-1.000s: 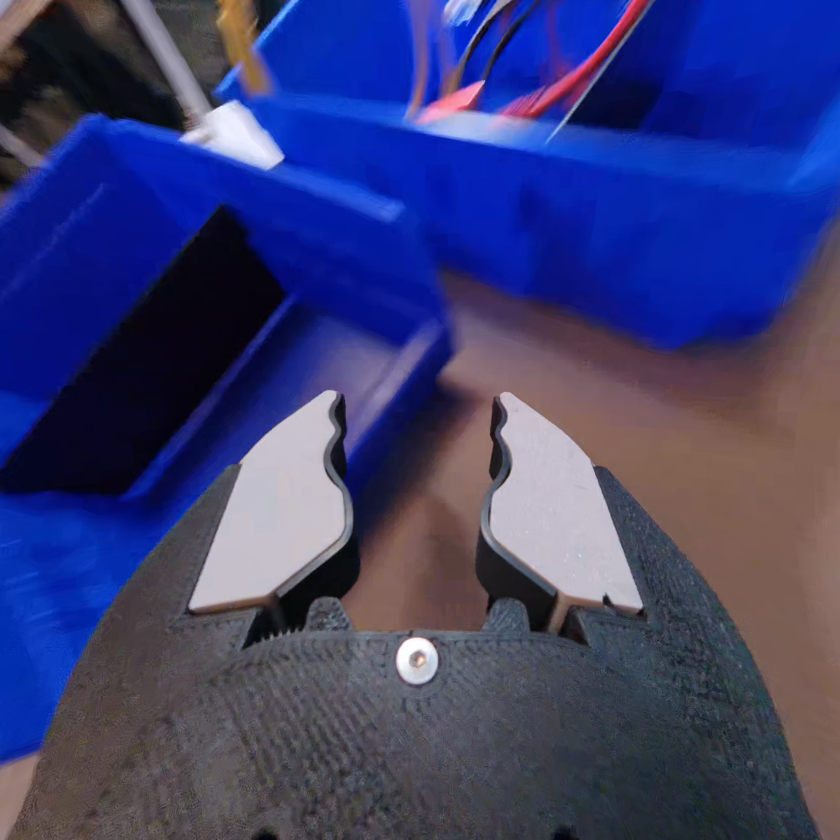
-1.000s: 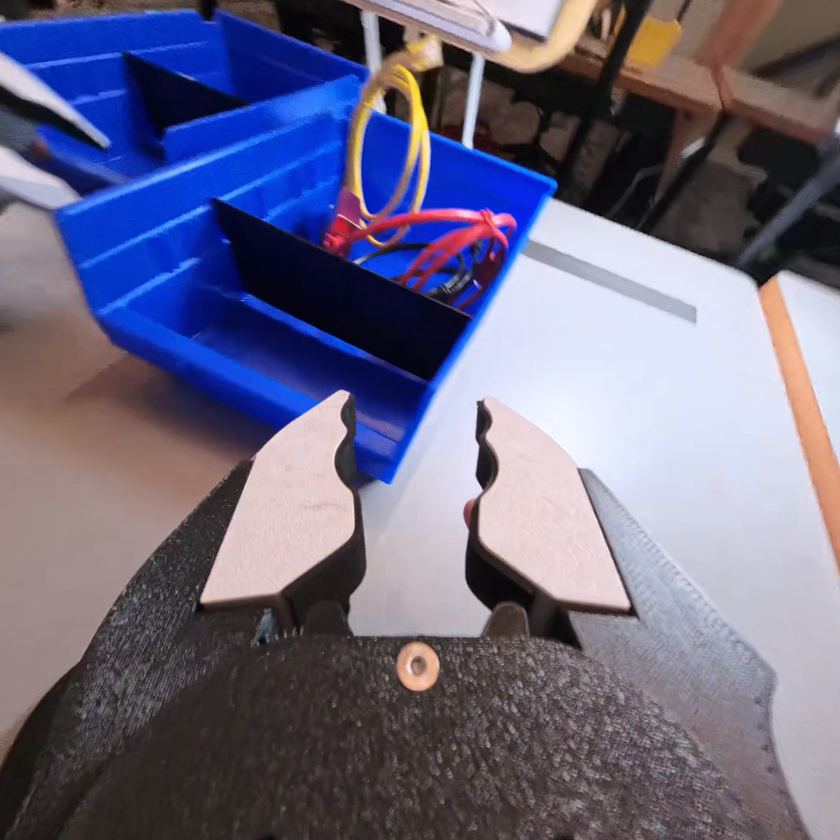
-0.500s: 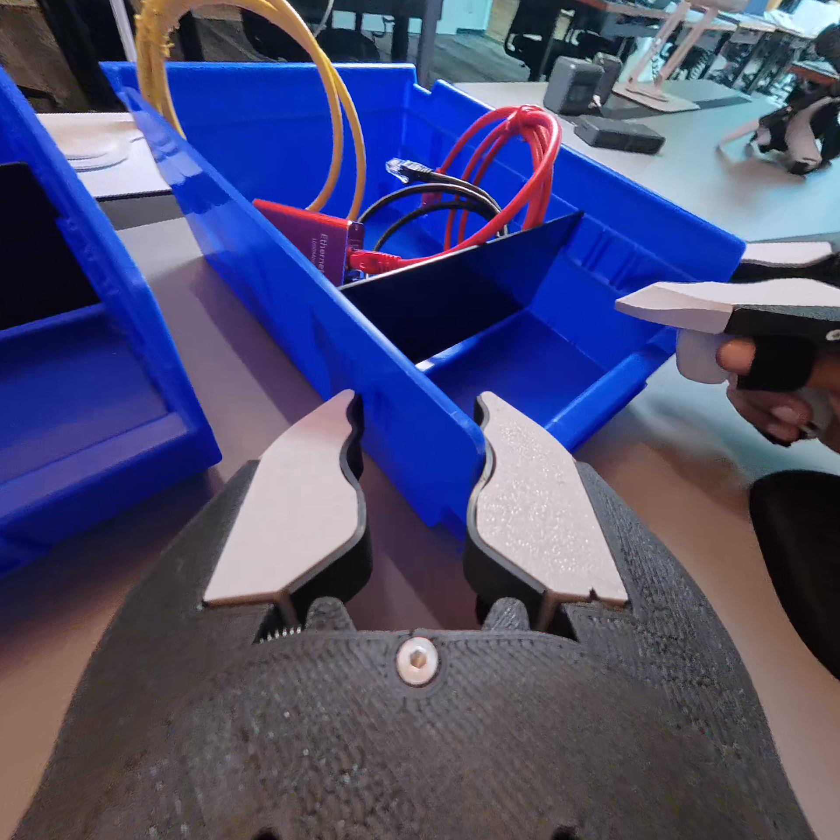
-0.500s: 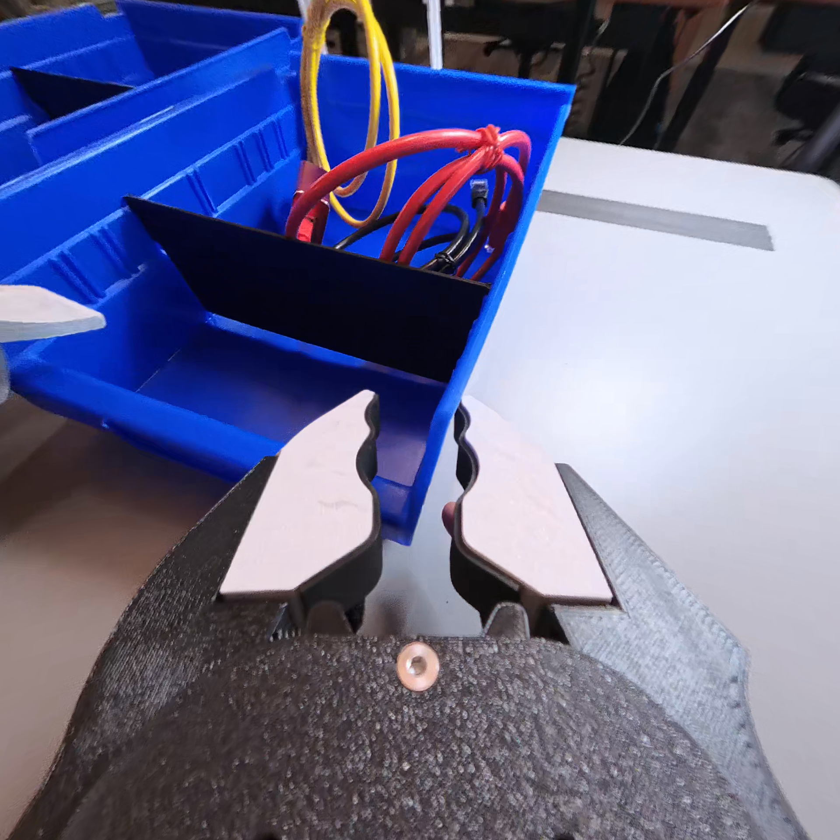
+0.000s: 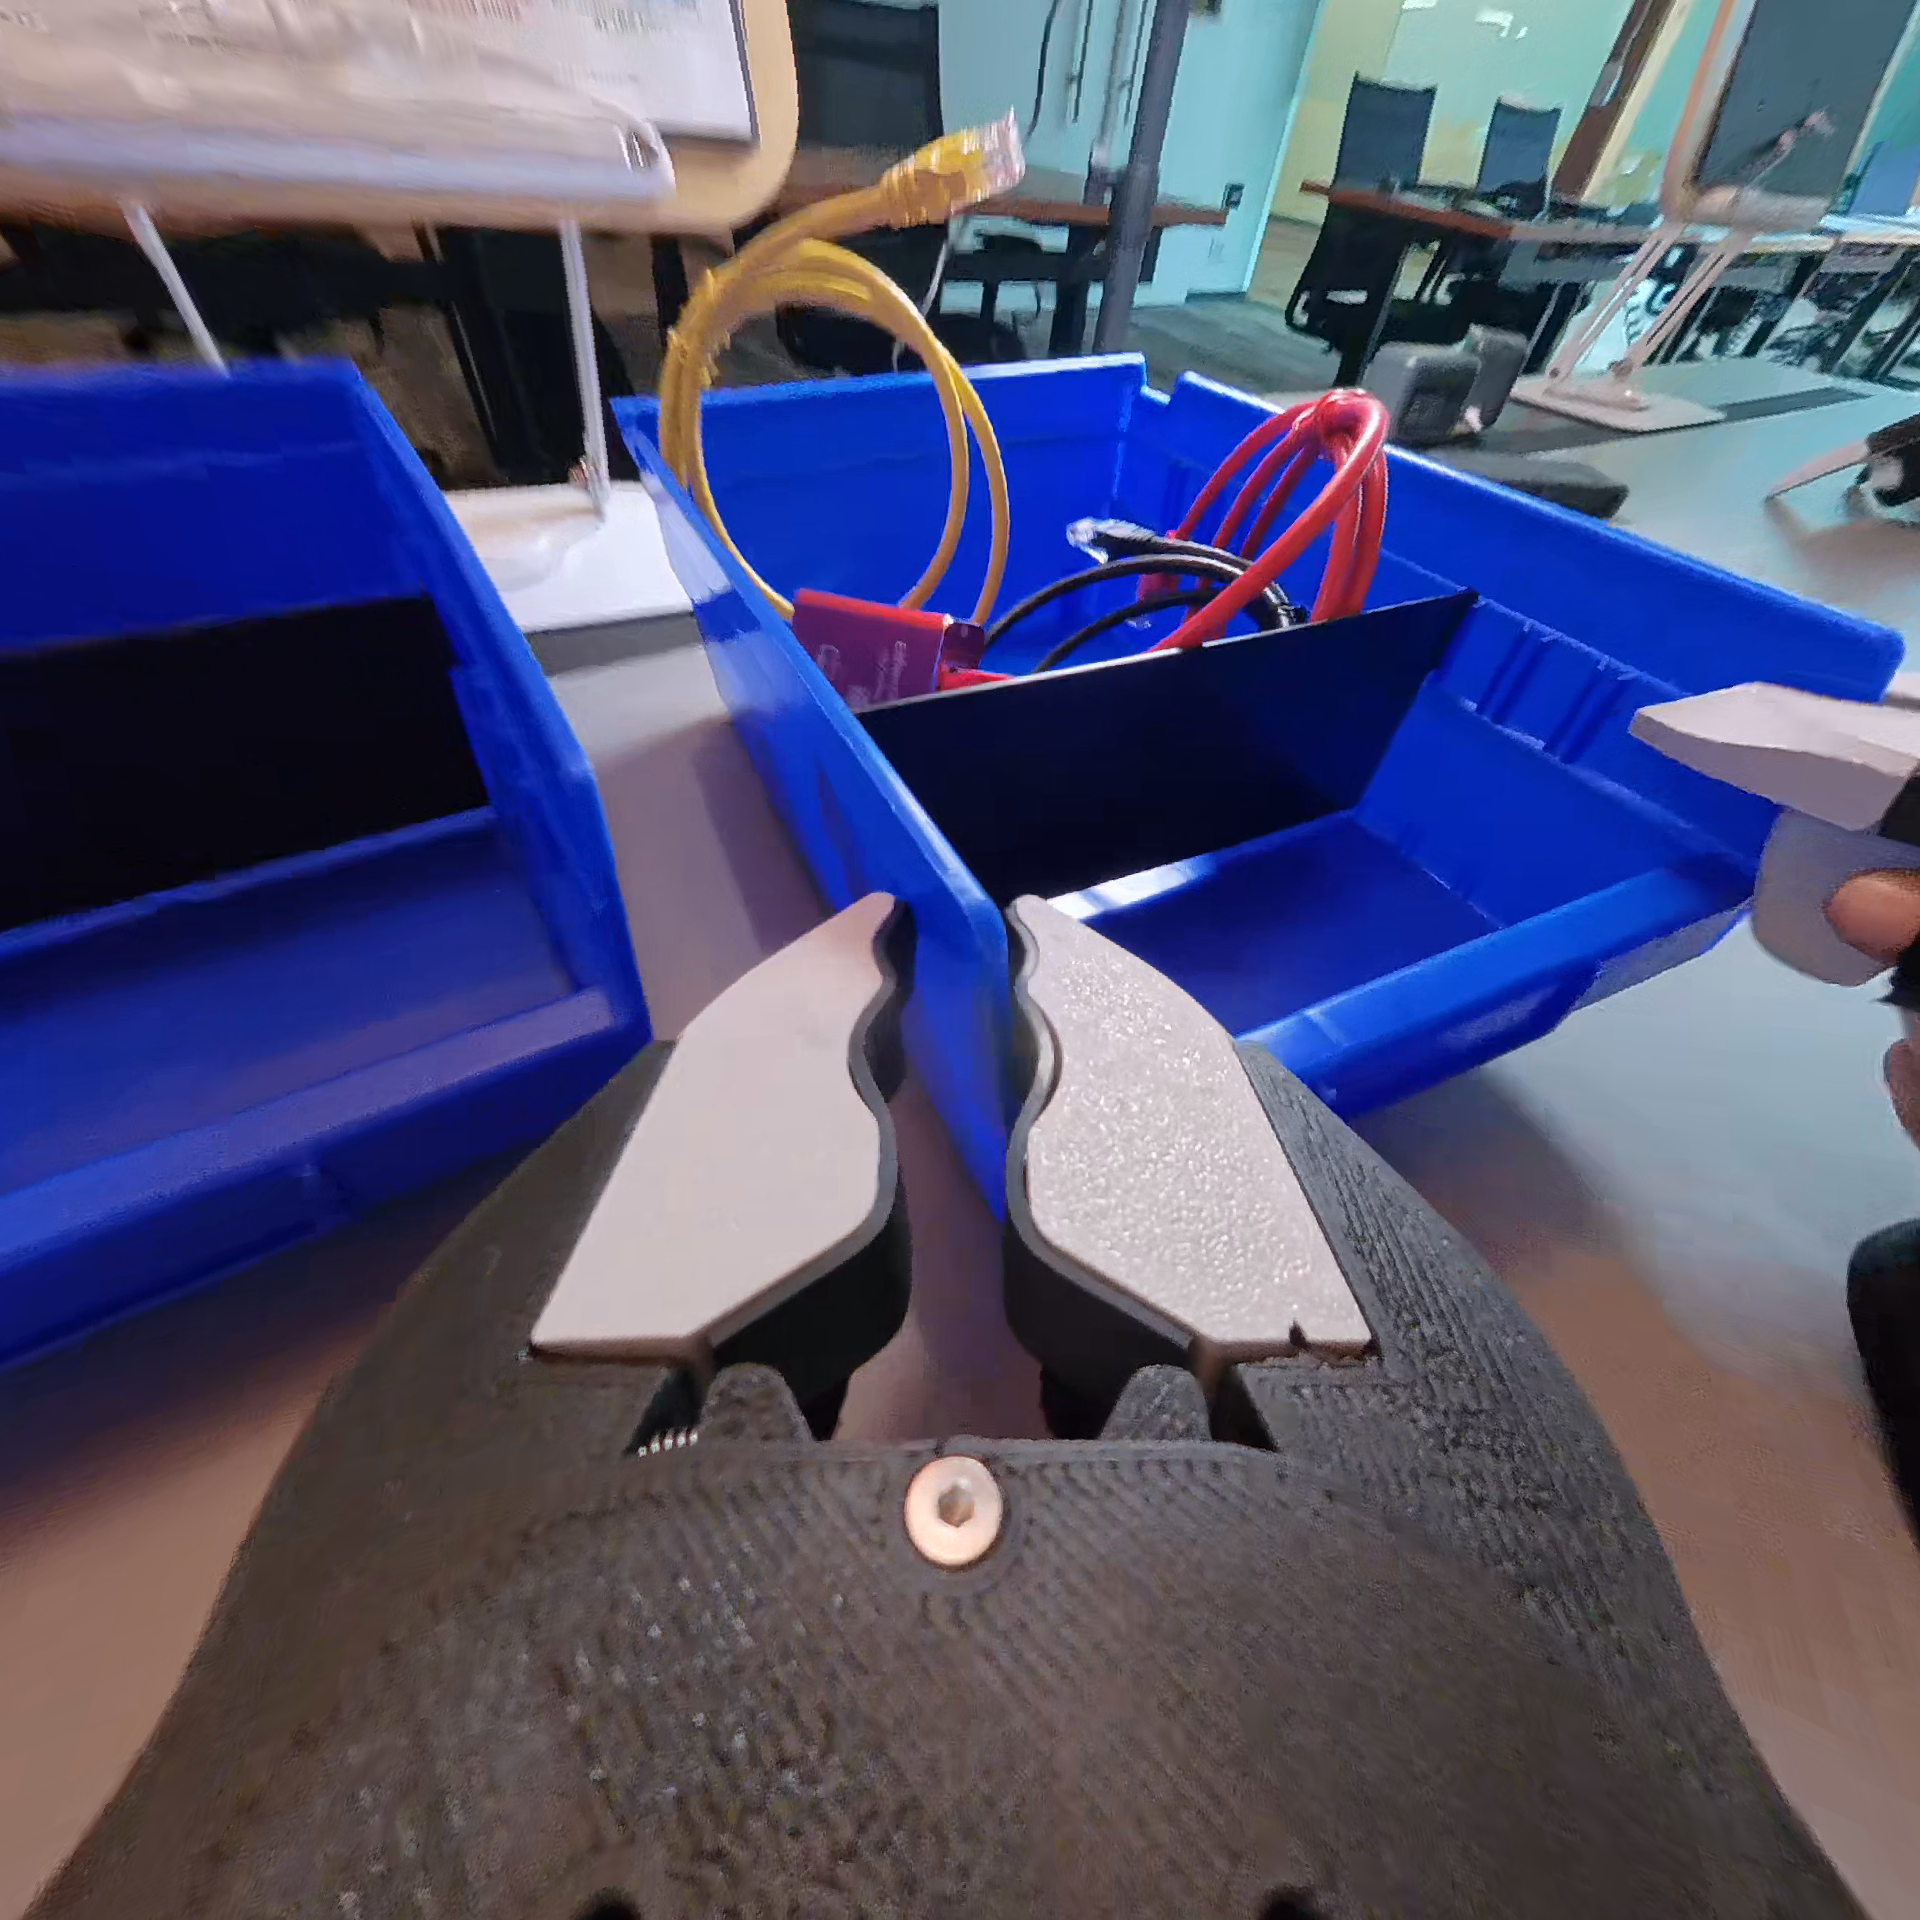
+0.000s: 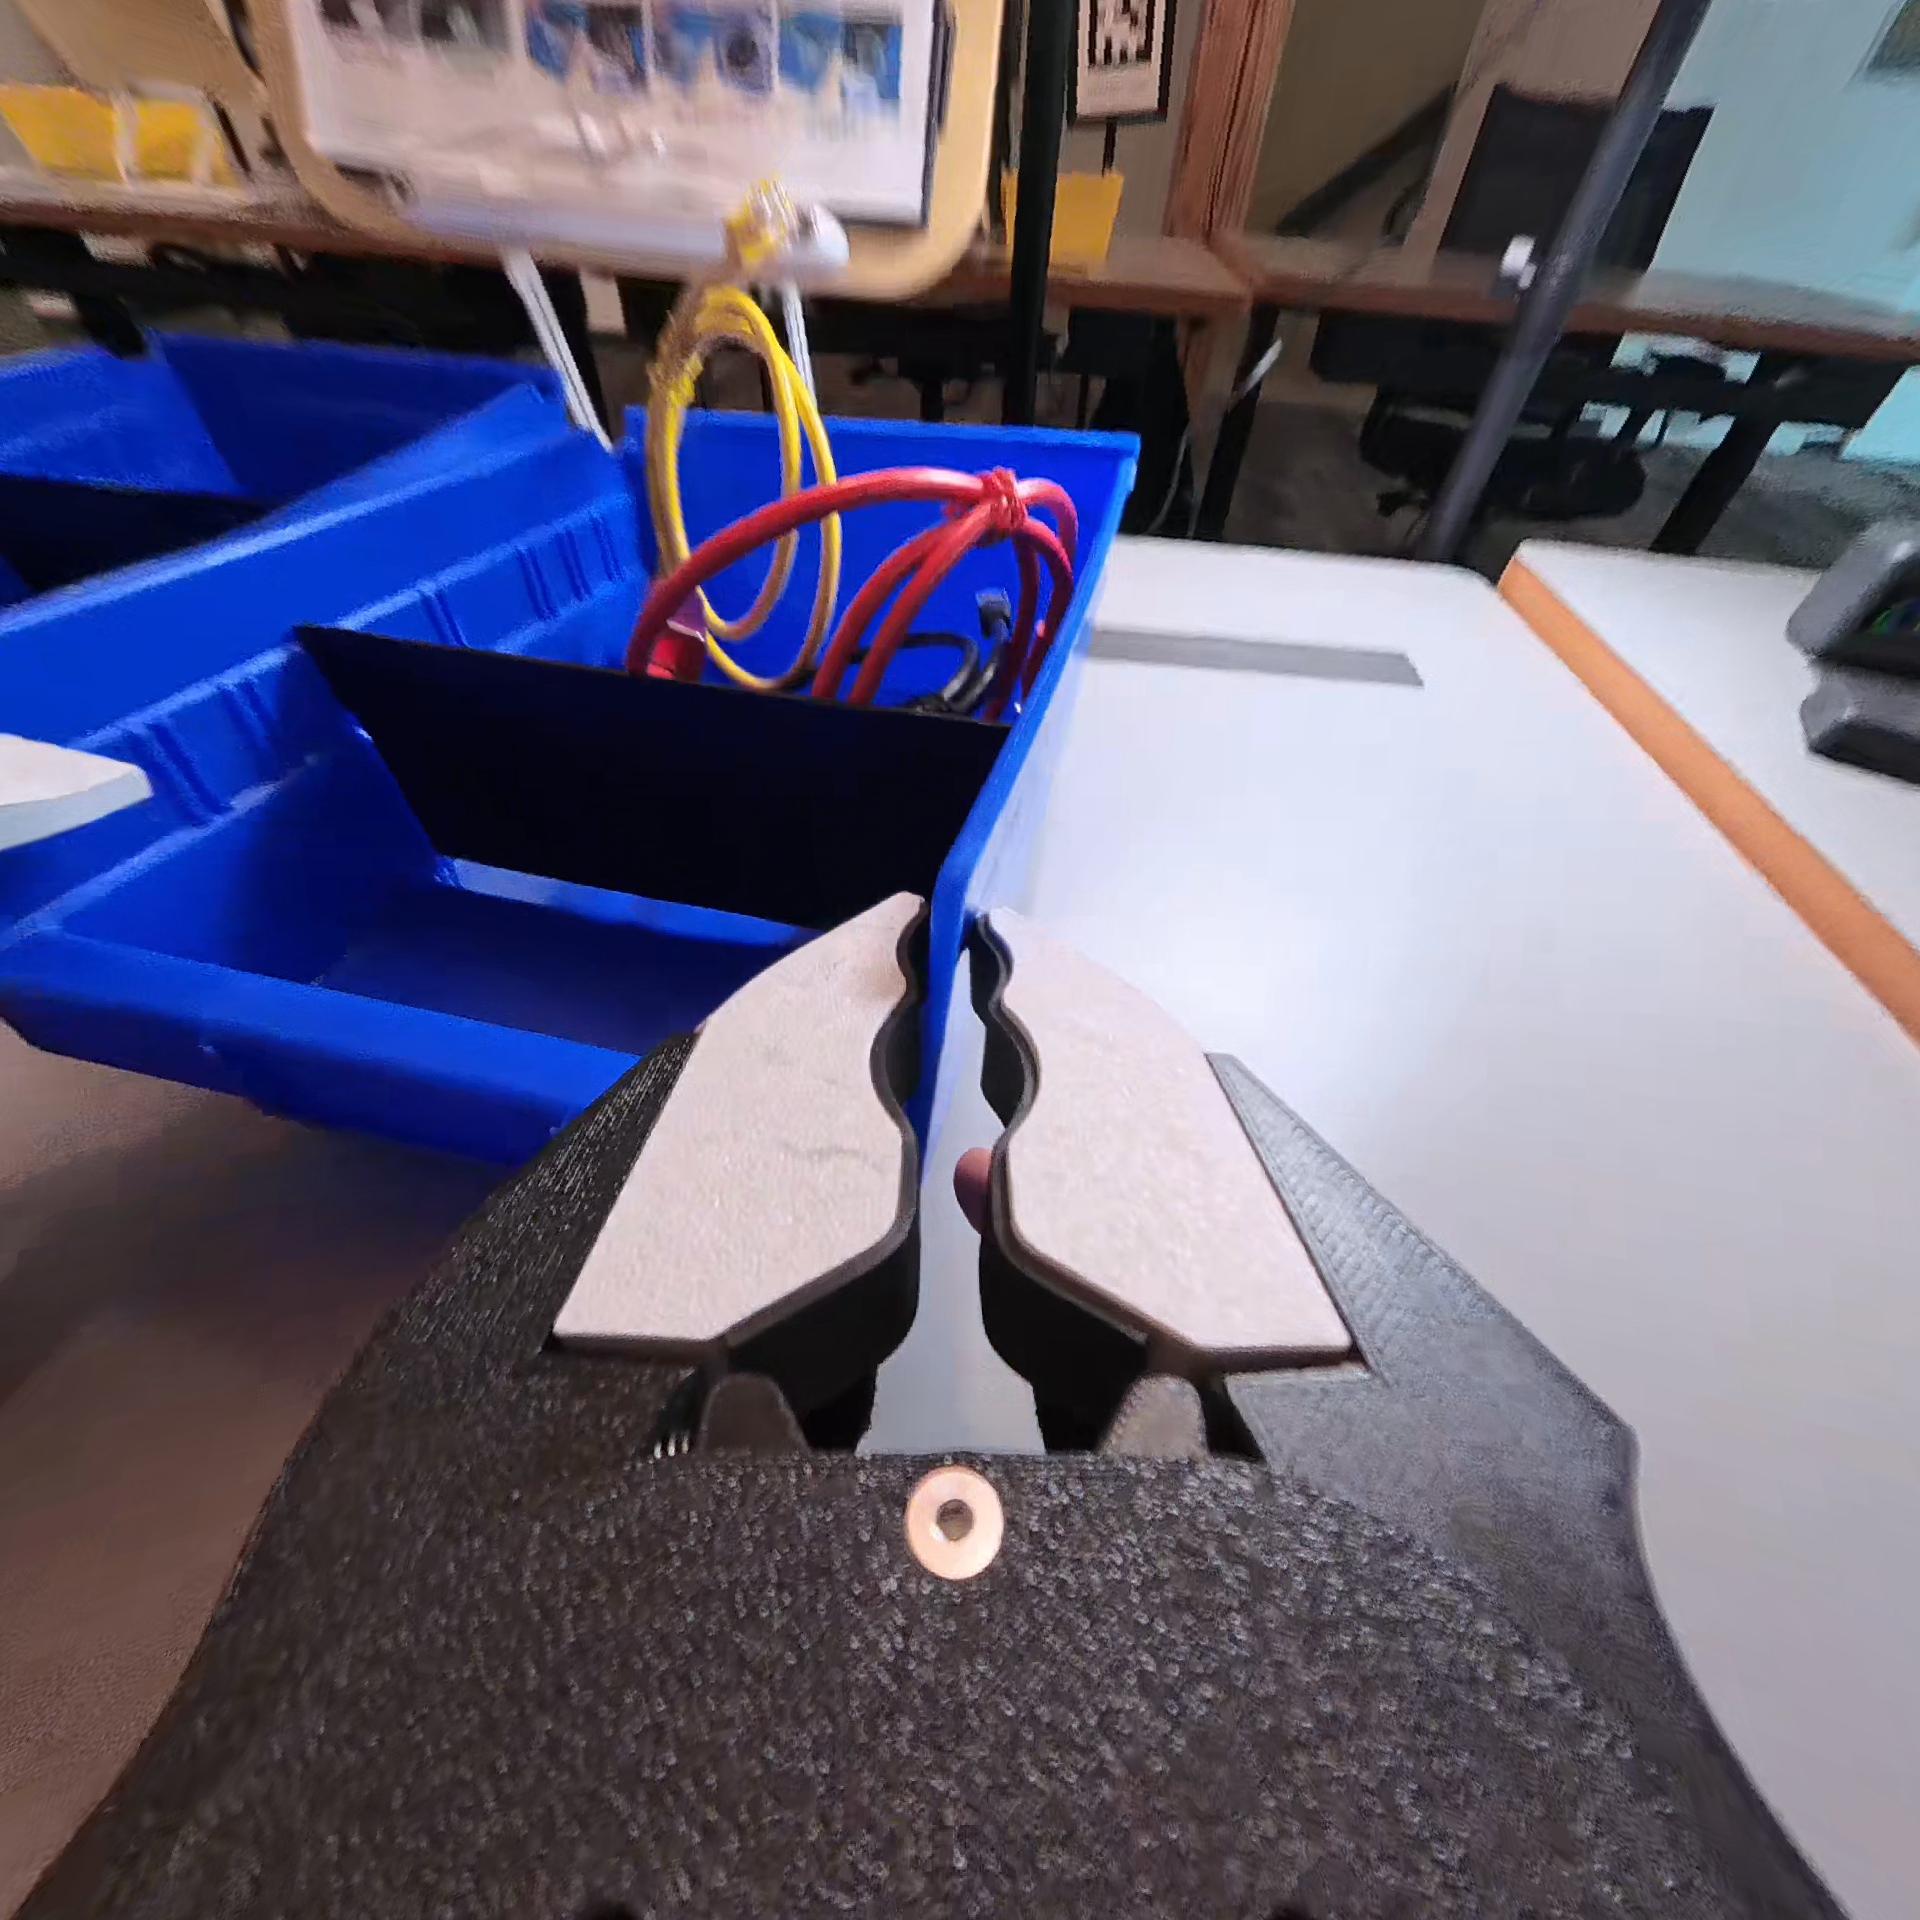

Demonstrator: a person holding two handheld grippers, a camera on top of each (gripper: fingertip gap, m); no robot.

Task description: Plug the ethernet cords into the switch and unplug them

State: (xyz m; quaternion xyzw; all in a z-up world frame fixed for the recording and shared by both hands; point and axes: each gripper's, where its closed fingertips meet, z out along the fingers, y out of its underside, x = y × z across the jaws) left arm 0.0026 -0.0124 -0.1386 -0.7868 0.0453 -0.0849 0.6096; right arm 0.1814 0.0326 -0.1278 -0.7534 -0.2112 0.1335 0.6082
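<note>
half a second ago both sets of fingers straddled the bin walls with slack — now we've closed the left gripper on the bin's left wall and the right gripper on its right wall, both pinched nearly shut. the switch and cords sit behind the divider at 12 o'clock, untouched — we judge plugging hasn't begun.

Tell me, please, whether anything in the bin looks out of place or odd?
The yellow cord stands out: its loop rises well above the blue bin rim, with a plug sticking up in the air, while the red cord and black cord sit lower.
</note>
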